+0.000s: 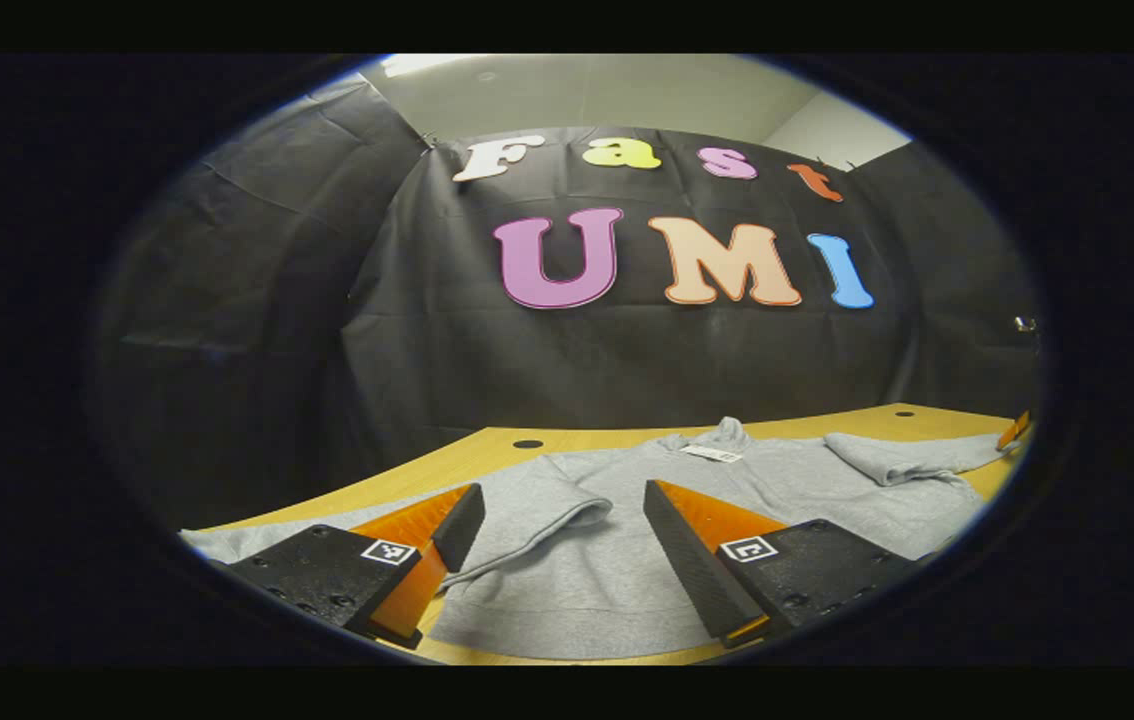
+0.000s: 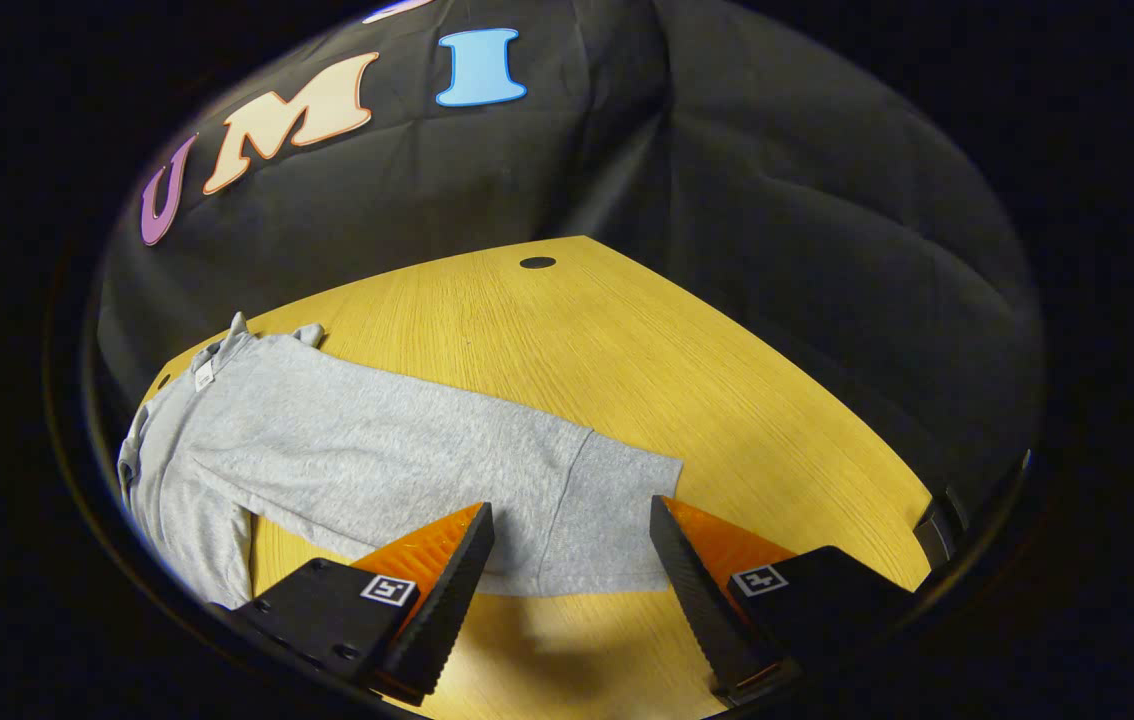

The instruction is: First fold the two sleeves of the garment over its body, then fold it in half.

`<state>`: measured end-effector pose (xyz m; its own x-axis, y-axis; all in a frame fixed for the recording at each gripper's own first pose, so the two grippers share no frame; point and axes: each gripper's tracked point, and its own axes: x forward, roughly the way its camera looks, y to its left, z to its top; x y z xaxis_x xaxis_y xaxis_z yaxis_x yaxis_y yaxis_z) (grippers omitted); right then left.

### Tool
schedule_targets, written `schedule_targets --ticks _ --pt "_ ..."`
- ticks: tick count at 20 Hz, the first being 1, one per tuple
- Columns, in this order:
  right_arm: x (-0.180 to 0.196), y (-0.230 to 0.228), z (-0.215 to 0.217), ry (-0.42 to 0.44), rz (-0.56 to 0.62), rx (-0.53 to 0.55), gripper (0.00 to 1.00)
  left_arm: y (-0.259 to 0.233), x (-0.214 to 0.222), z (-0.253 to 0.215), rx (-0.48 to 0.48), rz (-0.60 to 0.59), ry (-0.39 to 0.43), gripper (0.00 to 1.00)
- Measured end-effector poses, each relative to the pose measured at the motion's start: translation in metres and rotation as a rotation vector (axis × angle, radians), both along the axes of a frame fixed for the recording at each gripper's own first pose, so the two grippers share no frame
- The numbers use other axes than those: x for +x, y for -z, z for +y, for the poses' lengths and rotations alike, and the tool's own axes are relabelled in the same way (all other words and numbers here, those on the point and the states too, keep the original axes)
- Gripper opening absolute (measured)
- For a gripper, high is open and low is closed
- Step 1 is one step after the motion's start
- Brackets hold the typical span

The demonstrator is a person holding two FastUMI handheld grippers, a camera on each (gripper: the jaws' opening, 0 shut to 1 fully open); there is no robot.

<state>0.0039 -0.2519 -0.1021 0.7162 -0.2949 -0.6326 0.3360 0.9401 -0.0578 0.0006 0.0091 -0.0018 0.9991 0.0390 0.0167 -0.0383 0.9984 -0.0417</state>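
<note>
Sleeve (image 2: 487, 470) lies long across the surface (image 2: 687, 370), its cuff end just past the right gripper (image 2: 572, 555), which is wide open and holds nothing.

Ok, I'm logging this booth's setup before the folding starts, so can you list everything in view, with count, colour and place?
garment: one, grey, spread flat on the table; in the left gripper view one sleeve lies folded over the body.
sleeve: one, grey, stretched out across the table toward the right gripper.
label: one, white, at the garment's collar.
table: one, yellow wood grain, under the garment.
cable hole: one, dark, near the table's far edge in the right gripper view.
booth wall: black cloth, behind the table.
left gripper: one, jaws open over the garment, holding nothing.
right gripper: one, jaws open at the sleeve's cuff end, holding nothing.
</note>
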Motion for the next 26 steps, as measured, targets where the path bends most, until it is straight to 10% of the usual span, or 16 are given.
schedule_targets --ticks 6,9,17,26 --pt "-0.002 0.0 0.005 -0.04 0.005 0.004 0.96 0.0 0.0 0.0 0.0 0.001 0.0 0.94" --pt "0.001 0.002 0.015 -0.074 0.003 -0.001 0.64 0.0 0.0 0.001 -0.001 0.001 0.0 0.94" --pt "0.003 0.003 0.031 -0.118 -0.004 -0.022 0.19 0.0 0.0 -0.001 -0.001 0.001 0.0 0.94" --pt "0.004 -0.001 0.035 -0.071 -0.005 0.063 0.08 0.001 -0.002 0.001 -0.002 0.002 -0.001 0.95"
